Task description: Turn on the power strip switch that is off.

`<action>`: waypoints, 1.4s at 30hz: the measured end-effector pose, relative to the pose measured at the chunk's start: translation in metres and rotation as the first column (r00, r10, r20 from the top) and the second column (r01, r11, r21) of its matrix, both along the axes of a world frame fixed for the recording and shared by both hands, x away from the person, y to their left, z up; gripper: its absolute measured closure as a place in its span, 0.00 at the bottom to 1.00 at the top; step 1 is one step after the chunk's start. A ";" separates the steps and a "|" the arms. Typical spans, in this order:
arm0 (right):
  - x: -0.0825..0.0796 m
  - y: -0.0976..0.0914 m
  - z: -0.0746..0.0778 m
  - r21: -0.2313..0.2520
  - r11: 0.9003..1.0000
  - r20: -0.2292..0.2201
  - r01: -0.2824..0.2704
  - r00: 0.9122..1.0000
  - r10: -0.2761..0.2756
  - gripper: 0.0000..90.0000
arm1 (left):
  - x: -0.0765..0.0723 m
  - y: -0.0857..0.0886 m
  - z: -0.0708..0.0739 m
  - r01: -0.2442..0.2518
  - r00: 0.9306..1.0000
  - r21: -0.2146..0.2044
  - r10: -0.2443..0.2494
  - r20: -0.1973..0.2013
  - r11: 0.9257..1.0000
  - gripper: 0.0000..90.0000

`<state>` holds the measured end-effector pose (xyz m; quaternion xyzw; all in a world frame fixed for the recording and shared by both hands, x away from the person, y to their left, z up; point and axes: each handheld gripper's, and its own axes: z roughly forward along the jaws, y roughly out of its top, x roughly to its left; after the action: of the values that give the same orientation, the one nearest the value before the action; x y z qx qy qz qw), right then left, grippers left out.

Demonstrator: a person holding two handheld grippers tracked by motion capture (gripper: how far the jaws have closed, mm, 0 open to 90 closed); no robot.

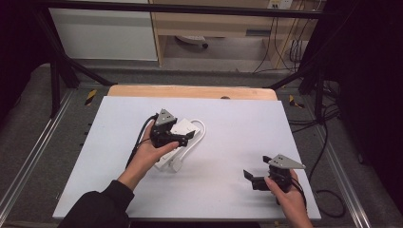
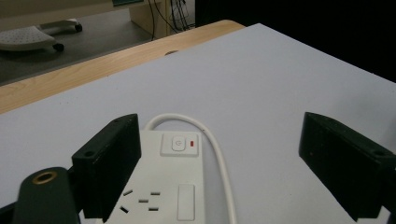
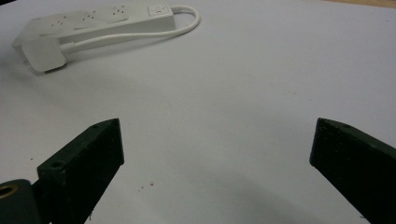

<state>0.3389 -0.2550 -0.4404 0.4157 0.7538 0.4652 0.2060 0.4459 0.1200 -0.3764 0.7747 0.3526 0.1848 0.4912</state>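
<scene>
Pale grey sheeting covers the tabletop [image 1: 228,190], with a strip of bare wood along its far edge and dark frame rails around it. Near the middle, somewhat toward the left edge, lies a white power strip [image 2: 166,186], flat with its sockets facing up, its switch [image 2: 180,144] with a red mark at the far end. Its white cord [image 3: 140,35] loops out of that end and doubles back along the body to the plug [image 3: 42,53], which rests at the strip's near end, probably so the whole set stays compact. The left gripper [image 1: 187,137] hovers over the strip with its 2 jaws wide apart; one jaw sits above the socket side of the body and the other stands off over bare sheeting beyond the cord, so nothing is clamped. That spread looks meant to straddle the strip and cord together. The right gripper [image 1: 254,178] waits near the tabletop's near right corner, well apart from the strip, jaws also wide apart and empty, likely keeping clear of the work.
</scene>
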 end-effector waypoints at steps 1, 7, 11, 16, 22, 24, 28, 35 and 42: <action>0.000 0.000 0.000 0.001 1.000 0.000 0.000 1.000 0.000 0.04 | 0.001 0.000 -0.001 -0.001 1.000 -0.001 0.001 -0.003 1.000 0.15; 0.000 0.000 0.000 -0.001 1.000 -0.002 0.001 1.000 -0.001 0.04 | 0.007 -0.003 -0.008 -0.001 1.000 0.026 0.001 -0.020 1.000 0.16; 0.000 0.000 0.000 0.000 1.000 -0.003 0.002 1.000 -0.002 0.04 | 0.009 -0.005 -0.011 -0.001 1.000 0.030 0.002 -0.029 1.000 0.17; 0.000 -0.001 0.000 0.000 1.000 -0.004 0.003 1.000 -0.003 0.04 | 0.012 -0.007 -0.015 -0.009 1.000 0.044 0.010 -0.026 0.999 0.23; 0.000 -0.001 0.000 -0.001 1.000 -0.006 0.003 1.000 -0.003 0.04 | 0.014 -0.009 -0.020 0.003 0.999 0.066 -0.001 -0.037 0.998 0.30; 0.000 -0.001 0.000 0.000 1.000 -0.006 0.004 1.000 -0.004 0.04 | 0.015 -0.011 -0.021 0.005 0.999 0.073 -0.002 -0.039 0.997 0.34; 0.000 -0.002 0.000 0.003 1.000 -0.009 0.005 1.000 -0.005 0.04 | 0.015 -0.015 -0.024 0.016 0.999 0.087 -0.012 -0.049 0.996 0.40; 0.000 -0.002 0.000 0.001 1.000 -0.012 0.008 1.000 -0.008 0.04 | 0.015 -0.018 -0.027 0.023 0.998 0.103 -0.016 -0.064 0.994 0.57; 0.000 -0.003 0.000 0.001 1.000 -0.010 0.007 1.000 -0.007 0.04 | 0.017 -0.019 -0.029 0.023 0.998 0.114 -0.016 -0.068 0.993 0.72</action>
<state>0.3389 -0.2575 -0.4406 0.4209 0.7532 0.4626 0.2037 0.4626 0.1008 -0.4054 0.8110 0.3499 0.1741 0.4354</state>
